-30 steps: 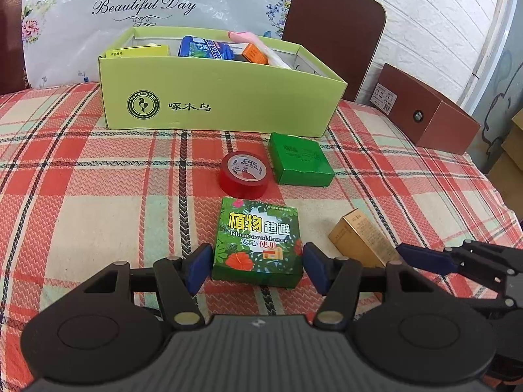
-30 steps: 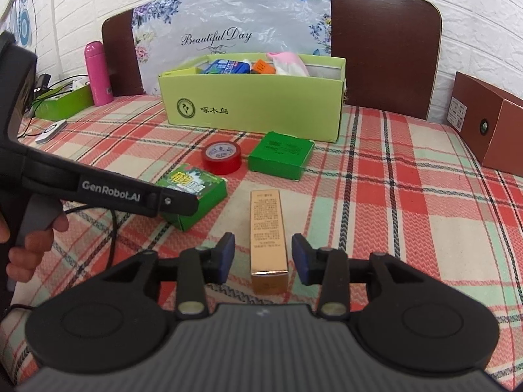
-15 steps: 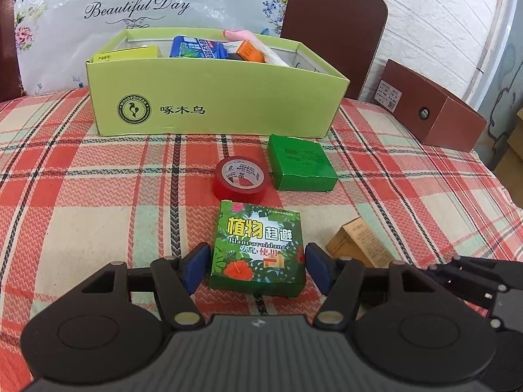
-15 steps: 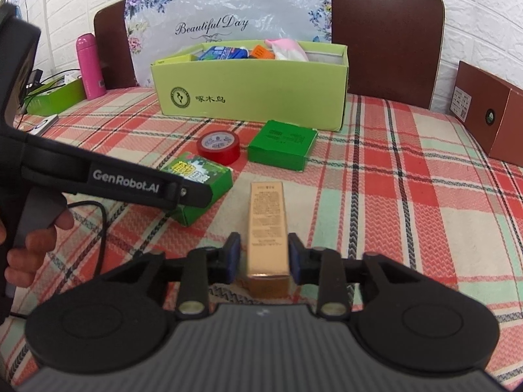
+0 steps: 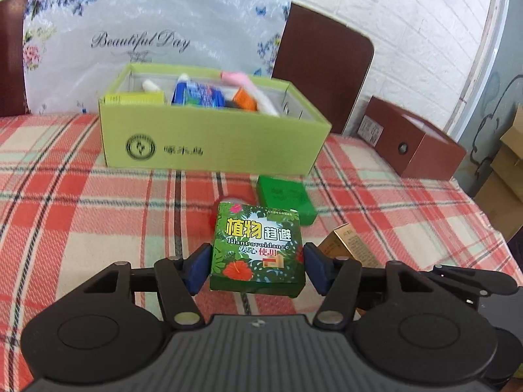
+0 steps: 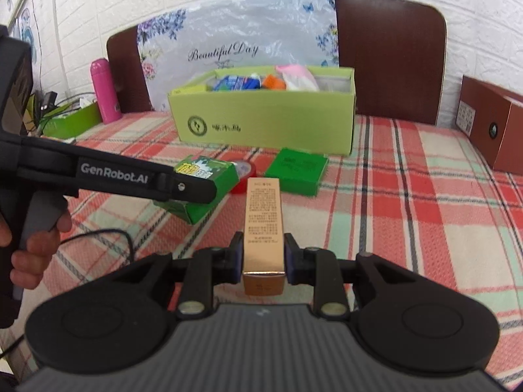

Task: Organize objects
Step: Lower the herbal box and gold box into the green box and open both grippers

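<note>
— What do your grippers have?

— My left gripper (image 5: 256, 268) is clamped on the leafy green box (image 5: 258, 250), one pad on each side, printed face up and raised off the plaid tablecloth (image 5: 81, 215). My right gripper (image 6: 263, 258) has just been closing and now pinches the gold carton (image 6: 264, 225) at its near end. The carton's long axis runs straight away from me, toward the lime storage box (image 6: 264, 121) at the far side.

— Count what lies loose.

— One plain green box (image 6: 295, 171), flat, just near of the lime box. One red tape roll (image 6: 243, 176) to its left, half hidden. One pink bottle (image 6: 104, 89) stands far left.
</note>
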